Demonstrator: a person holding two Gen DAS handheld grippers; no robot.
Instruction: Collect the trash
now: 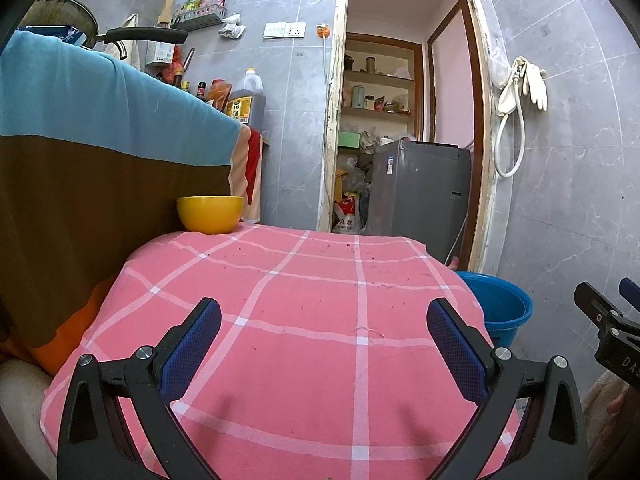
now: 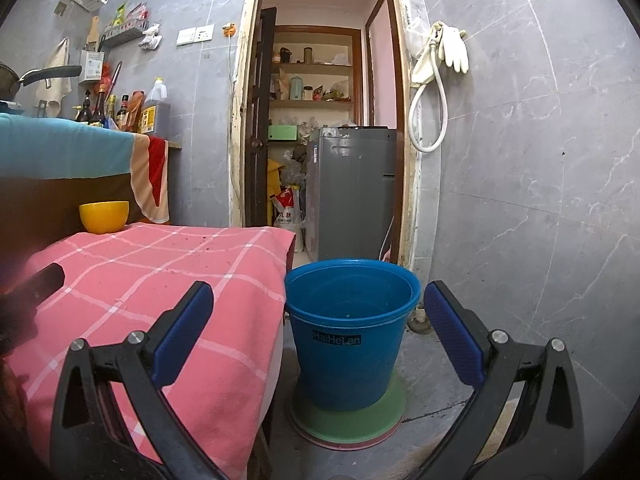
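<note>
A pink checked cloth covers a low table; small dark crumbs are scattered on its far part. A yellow bowl stands at its far left corner and also shows in the right wrist view. A blue bucket stands on the floor right of the table, on a green disc; its rim shows in the left wrist view. My left gripper is open and empty above the cloth. My right gripper is open and empty, in front of the bucket.
A higher counter draped in blue and brown cloth stands left, with bottles and a pan. A doorway ahead holds a grey appliance and shelves. A tiled wall with hanging gloves is right.
</note>
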